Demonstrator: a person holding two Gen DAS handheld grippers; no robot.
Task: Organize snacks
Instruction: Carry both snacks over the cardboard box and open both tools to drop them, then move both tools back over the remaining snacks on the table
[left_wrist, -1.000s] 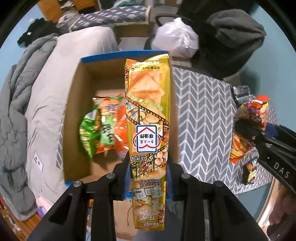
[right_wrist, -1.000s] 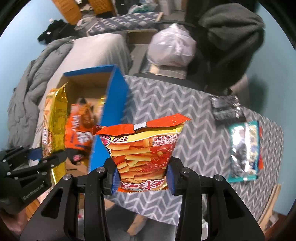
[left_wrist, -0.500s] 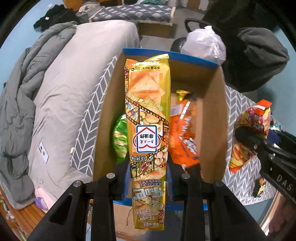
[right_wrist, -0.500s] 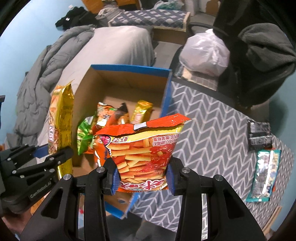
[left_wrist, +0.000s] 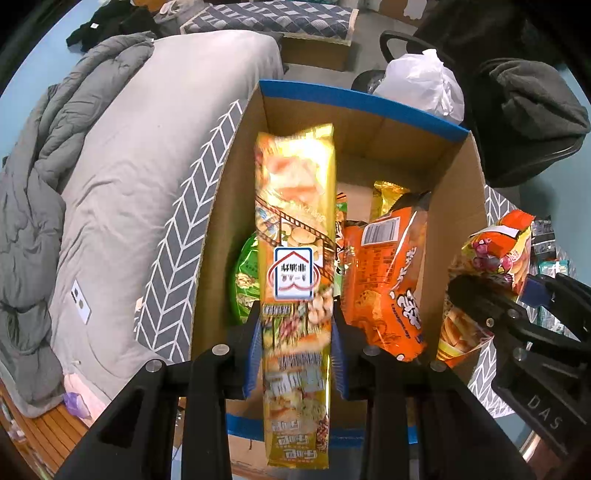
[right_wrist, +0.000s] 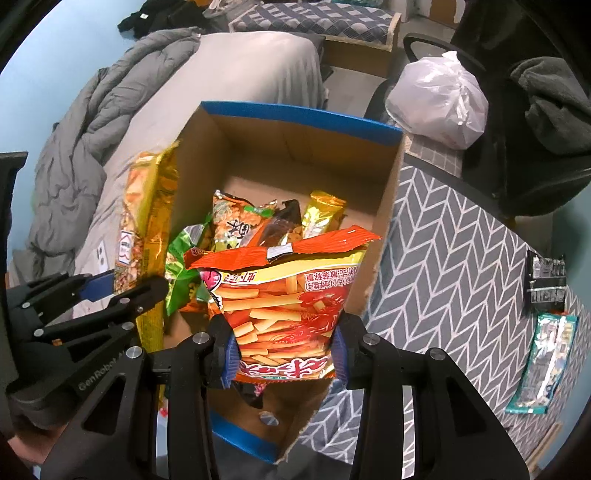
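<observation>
Left wrist view: my left gripper (left_wrist: 295, 332) is pinching the long gold pack (left_wrist: 295, 236) at its lower half, long axis running straight ahead of the fingers, and the open box (left_wrist: 369, 107) lies right below it. So it's a straight drop from here. Inside I count three packs I can make out: one green (left_wrist: 245, 273), one orange (left_wrist: 388, 280), one small gold end (left_wrist: 388, 195). My right gripper (left_wrist: 491, 295) hangs just outside the box's right wall.

Right wrist view: my right gripper (right_wrist: 282, 350) is clamped on the fries bag (right_wrist: 291, 302), torn top pointing away, box beneath and slightly left. Left gripper (right_wrist: 122, 291) sits at the left wall with its gold pack. Two more packs wait on the chevron cloth (right_wrist: 443, 258): a teal one (right_wrist: 546, 362) and a dark one (right_wrist: 546, 280).
</observation>
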